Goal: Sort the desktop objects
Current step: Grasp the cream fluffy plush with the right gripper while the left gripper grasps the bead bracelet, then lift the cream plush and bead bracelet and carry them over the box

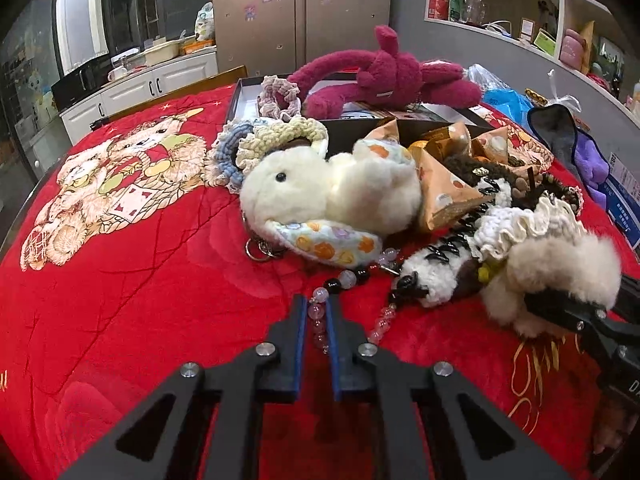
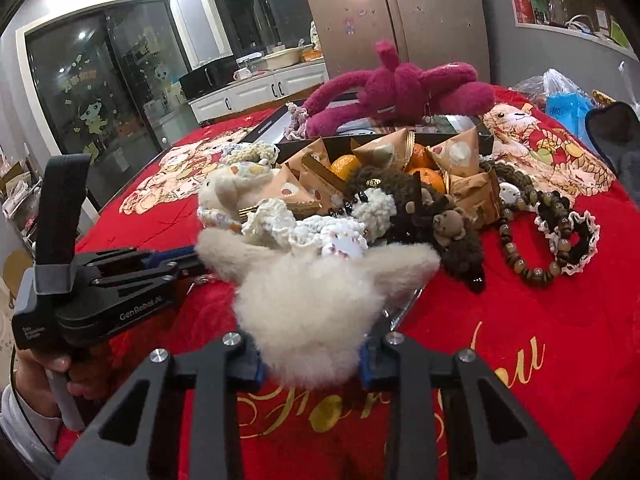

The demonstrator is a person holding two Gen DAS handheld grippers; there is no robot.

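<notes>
- Sorting barely started, as we judge it: nearly everything sits in one heap on the red blanket [image 1: 120,280] over the bench.
- Landmark: the black box [image 1: 360,128] at the far side of the heap. It holds oranges [image 2: 344,168] and paper snack packets [image 2: 384,152]; a magenta plush [image 1: 392,76] lies across its far edge.
- Left tongs [image 1: 318,312] pinched shut on a pale bead bracelet [image 1: 320,320], on the blanket well to the near side of the box. A few beads sit between the blue pads; the rest trails right toward the heap.
- The bracelet's strand runs roughly along the tongs' line, then curves right past dark beads [image 1: 332,284].
- Right tongs [image 2: 310,364] closed partway on a cream fluffy plush [image 2: 316,300], pads pressing its fur on both sides; near side of the box, front of the heap.
- The cream plush's long axis runs about crosswise to the right tongs, fuzzy ends spreading left and right. Which end is the head, we cannot tell.
- Left to sort: white bunny plush [image 1: 328,192], crochet scrunchies [image 1: 256,144], brown bear charm [image 2: 448,224], wooden bead bracelet [image 2: 520,256], lace-trimmed scrunchie [image 2: 576,232].
- No separate sorted groups in view yet.
</notes>
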